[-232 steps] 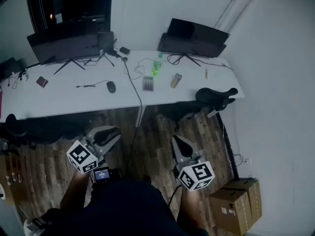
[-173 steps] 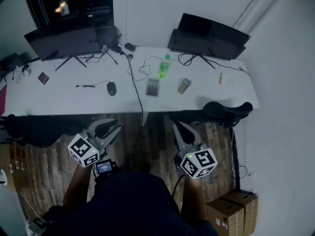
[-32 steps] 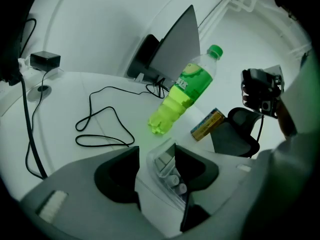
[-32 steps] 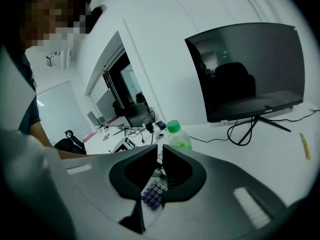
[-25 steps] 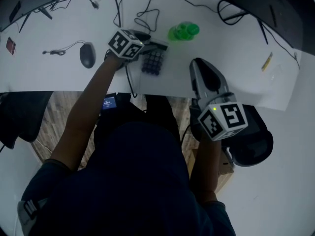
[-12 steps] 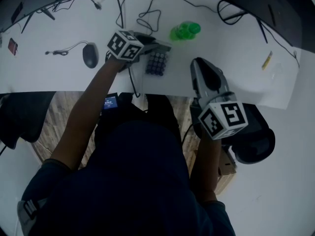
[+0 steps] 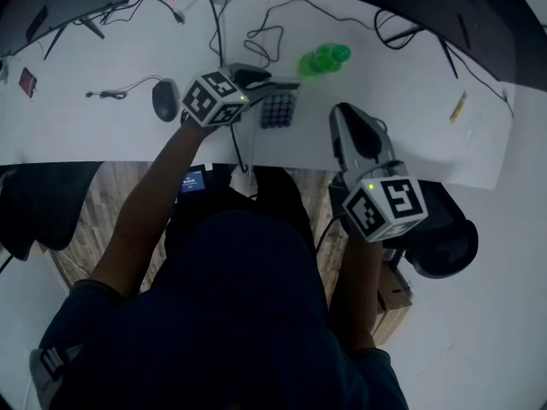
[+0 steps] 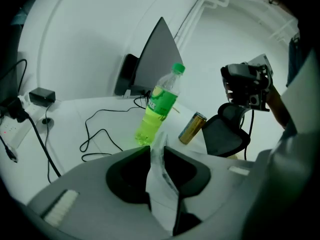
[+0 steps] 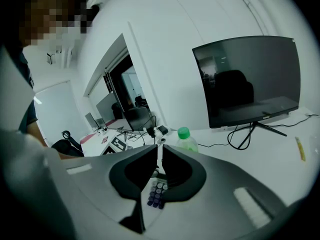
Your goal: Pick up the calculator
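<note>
White desk (image 7: 94, 143) below; left hand-held gripper (image 7: 289, 84) clamps calculator (image 7: 277, 109), long axis toward person.

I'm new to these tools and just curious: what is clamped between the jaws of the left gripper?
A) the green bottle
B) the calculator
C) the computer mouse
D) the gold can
B: the left gripper has its jaws closed on the edge of the calculator, while the green bottle and gold can stand farther off, untouched.

Calculator (image 7: 279, 111) partly behind left hand-held gripper (image 7: 286, 85)
</note>
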Action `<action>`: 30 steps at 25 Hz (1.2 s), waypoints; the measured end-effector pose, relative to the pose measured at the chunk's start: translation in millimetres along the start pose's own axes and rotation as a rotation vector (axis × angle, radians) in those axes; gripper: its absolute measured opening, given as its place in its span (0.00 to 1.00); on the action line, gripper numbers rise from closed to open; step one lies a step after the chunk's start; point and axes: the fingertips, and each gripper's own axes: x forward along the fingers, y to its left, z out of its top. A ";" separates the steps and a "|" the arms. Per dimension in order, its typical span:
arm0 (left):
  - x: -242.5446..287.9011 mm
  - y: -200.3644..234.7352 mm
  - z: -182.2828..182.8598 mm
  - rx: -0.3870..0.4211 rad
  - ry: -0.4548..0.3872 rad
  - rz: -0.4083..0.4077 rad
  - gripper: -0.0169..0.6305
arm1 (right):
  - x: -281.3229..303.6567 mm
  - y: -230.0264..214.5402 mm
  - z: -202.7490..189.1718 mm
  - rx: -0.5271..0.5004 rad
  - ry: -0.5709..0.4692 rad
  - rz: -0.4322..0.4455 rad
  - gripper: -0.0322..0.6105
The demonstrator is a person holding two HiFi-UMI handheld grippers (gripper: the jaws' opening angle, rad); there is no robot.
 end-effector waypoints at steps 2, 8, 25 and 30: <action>-9.0 -0.9 6.0 0.019 -0.022 0.019 0.15 | -1.8 5.3 1.9 -0.005 -0.007 -0.002 0.07; -37.1 -6.5 23.2 0.059 -0.085 0.050 0.15 | -8.9 20.1 6.8 -0.020 -0.027 -0.014 0.07; -124.5 -45.4 64.6 0.187 -0.203 0.077 0.15 | -42.5 59.0 13.8 -0.054 -0.091 -0.056 0.07; -151.6 -54.5 73.9 0.211 -0.243 0.084 0.15 | -49.4 70.8 16.7 -0.070 -0.104 -0.062 0.07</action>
